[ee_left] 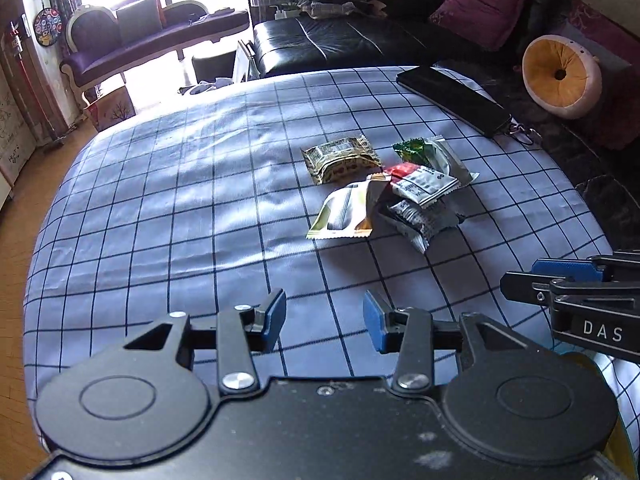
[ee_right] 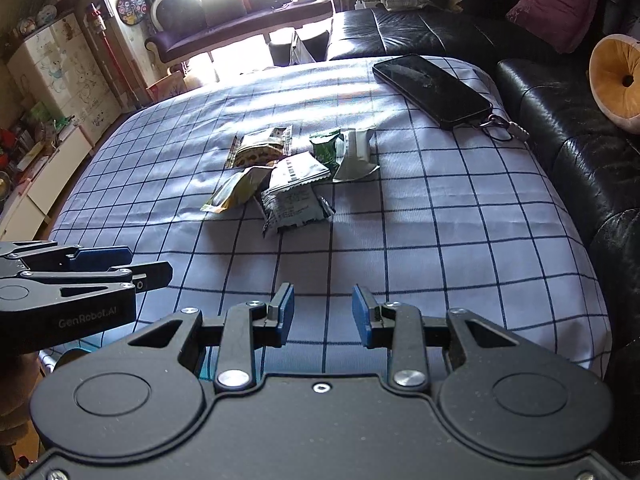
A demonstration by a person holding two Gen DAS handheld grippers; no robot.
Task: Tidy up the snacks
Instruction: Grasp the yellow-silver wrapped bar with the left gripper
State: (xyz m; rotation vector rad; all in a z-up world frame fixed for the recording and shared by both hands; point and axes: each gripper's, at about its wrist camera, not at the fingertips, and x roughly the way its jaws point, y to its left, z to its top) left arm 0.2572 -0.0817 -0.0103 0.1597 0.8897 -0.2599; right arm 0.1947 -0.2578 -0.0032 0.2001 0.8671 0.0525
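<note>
A small heap of snack packets (ee_left: 384,188) (ee_right: 286,178) lies on the checked cloth. It includes a yellow-brown packet (ee_left: 340,158) (ee_right: 262,150), a green one (ee_left: 412,150) (ee_right: 326,148), a red-and-white one (ee_left: 420,182), a white-and-yellow one (ee_left: 346,212) (ee_right: 236,192) and a grey one (ee_left: 416,218) (ee_right: 294,206). My left gripper (ee_left: 325,322) hovers over the cloth short of the heap, open, nothing between its blue pads. My right gripper (ee_right: 323,316) is also open and empty, short of the heap. Each gripper shows at the edge of the other's view.
A black phone (ee_left: 452,98) (ee_right: 434,90) with a key ring lies at the far right of the cloth-covered table (ee_left: 160,200) (ee_right: 460,220). A black leather sofa (ee_right: 560,128) runs behind and to the right, with a round orange cushion (ee_left: 560,76) and a purple pillow (ee_left: 484,4).
</note>
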